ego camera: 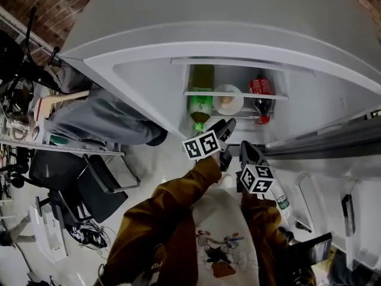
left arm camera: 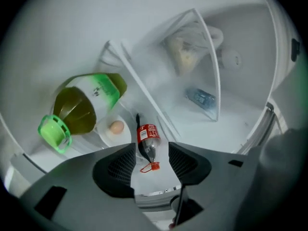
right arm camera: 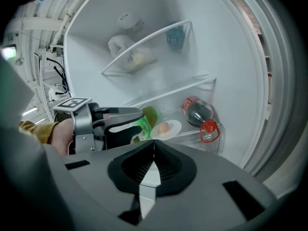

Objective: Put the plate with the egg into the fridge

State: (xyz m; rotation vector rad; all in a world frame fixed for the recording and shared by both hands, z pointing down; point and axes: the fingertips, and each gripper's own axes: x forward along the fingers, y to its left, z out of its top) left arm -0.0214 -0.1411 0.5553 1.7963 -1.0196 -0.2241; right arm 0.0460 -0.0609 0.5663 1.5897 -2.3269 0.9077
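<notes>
The plate (ego camera: 236, 95) (left arm camera: 107, 132) (right arm camera: 173, 131) with the egg (ego camera: 225, 101) (left arm camera: 116, 126) (right arm camera: 163, 127) is already inside the fridge (ego camera: 149, 70). It lies on a shelf (right arm camera: 192, 134) between two bottles, and the egg rests on its middle. Nothing holds the plate.

On one side of it is a green bottle (ego camera: 201, 97) (left arm camera: 82, 107) with a green cap and a green and white label. There are dark marks on the label, but they are too small to read. On the other side is a dark bottle (ego camera: 261, 97) (left arm camera: 147, 141) (right arm camera: 198, 113) with a red label and a red cap. The white writing on this label is also not readable. Both caps point toward the open front of the fridge.

The left hand-held gripper (ego camera: 223, 127) (left arm camera: 150, 150) (right arm camera: 137, 120) is in front of this shelf, near the green bottle. Its jaws are spread wide and no thing is between the pads. In the left gripper view the dark bottle shows in the gap, but it is well behind and not touched.

The right hand-held gripper (ego camera: 245, 147) (right arm camera: 153, 146) is a little further back from the shelf. Its jaws are pressed together, and it holds nothing.

Each gripper carries a cube (ego camera: 201, 145) with black and white square markers. The brown sleeve (ego camera: 178, 201) of the person reaches to the left one.

On a higher shelf (right arm camera: 144, 52) lie a pale bag and a small bluish packet. I cannot read any print on them.
</notes>
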